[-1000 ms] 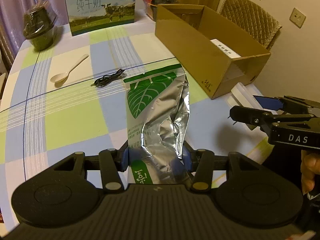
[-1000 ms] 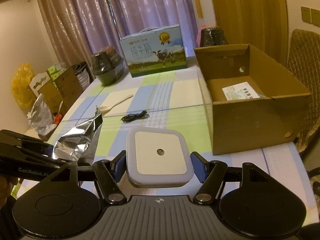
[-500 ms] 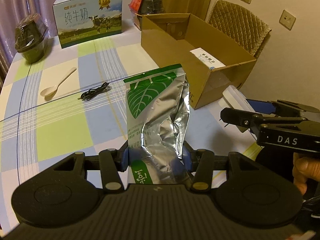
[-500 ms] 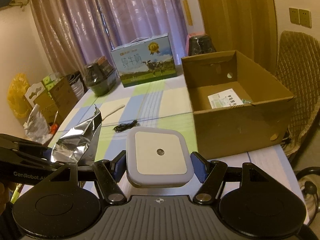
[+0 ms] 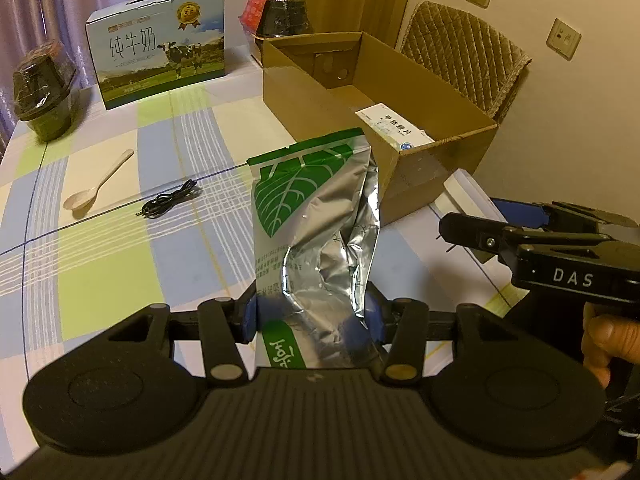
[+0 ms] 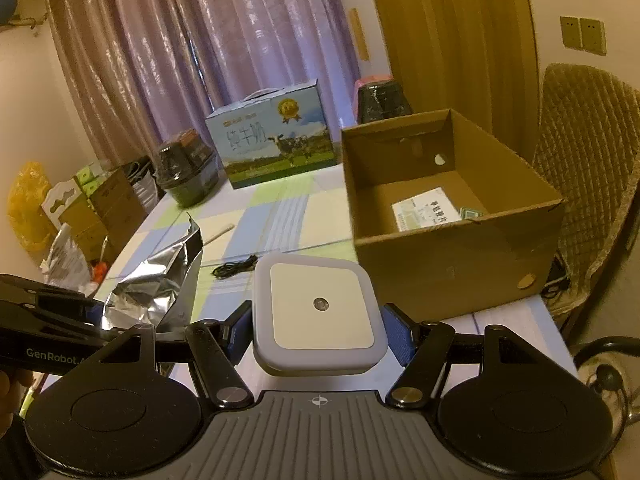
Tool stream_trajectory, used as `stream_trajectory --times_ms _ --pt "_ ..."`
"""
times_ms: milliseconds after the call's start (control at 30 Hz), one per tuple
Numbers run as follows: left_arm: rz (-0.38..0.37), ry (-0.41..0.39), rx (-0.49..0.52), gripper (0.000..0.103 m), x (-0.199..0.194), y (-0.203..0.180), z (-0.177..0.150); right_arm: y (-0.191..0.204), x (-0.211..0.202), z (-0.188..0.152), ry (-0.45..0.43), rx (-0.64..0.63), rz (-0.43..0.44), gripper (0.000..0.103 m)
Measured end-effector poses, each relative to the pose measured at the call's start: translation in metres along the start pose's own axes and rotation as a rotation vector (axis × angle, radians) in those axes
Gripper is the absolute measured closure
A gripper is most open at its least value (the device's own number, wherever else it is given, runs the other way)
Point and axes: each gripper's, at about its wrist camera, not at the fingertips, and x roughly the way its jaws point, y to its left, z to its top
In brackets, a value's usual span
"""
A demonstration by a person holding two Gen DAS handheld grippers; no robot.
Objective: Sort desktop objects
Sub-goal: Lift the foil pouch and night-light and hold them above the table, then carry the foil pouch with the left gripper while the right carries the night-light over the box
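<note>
left tool (image 5: 312, 316) pinching foil pouch (image 5: 316, 224) by bottom edge, upright, lifted off tabletop (image 5: 120, 240); right tool (image 6: 318, 334) clamping square white device (image 6: 320, 308); both aimed toward cardboard box (image 6: 452, 264), likely for drop-in.

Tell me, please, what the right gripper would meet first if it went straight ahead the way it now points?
Probably the cardboard box. The right gripper, shut on the white square device, points at the box's near left corner, though depth is unclear and it might slip past on the left.
</note>
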Motion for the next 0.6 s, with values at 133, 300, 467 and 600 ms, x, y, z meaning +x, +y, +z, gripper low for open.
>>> stream_trajectory --times_ms 133,300,467,600 --pt "-0.007 -0.005 -0.002 0.058 0.003 -0.005 0.007 -0.007 -0.003 0.006 -0.014 0.0 -0.014 0.038" --pt "-0.027 -0.022 0.007 0.058 0.009 -0.016 0.027 -0.023 -0.01 0.022 -0.049 0.004 -0.039 0.038" --pt "-0.061 -0.052 0.017 0.058 0.018 -0.035 0.058 -0.043 -0.011 0.046 -0.088 -0.002 -0.07 0.038" --pt "-0.087 -0.071 0.023 0.058 0.029 -0.05 0.085 -0.06 -0.008 0.065 -0.114 -0.019 -0.094 0.038"
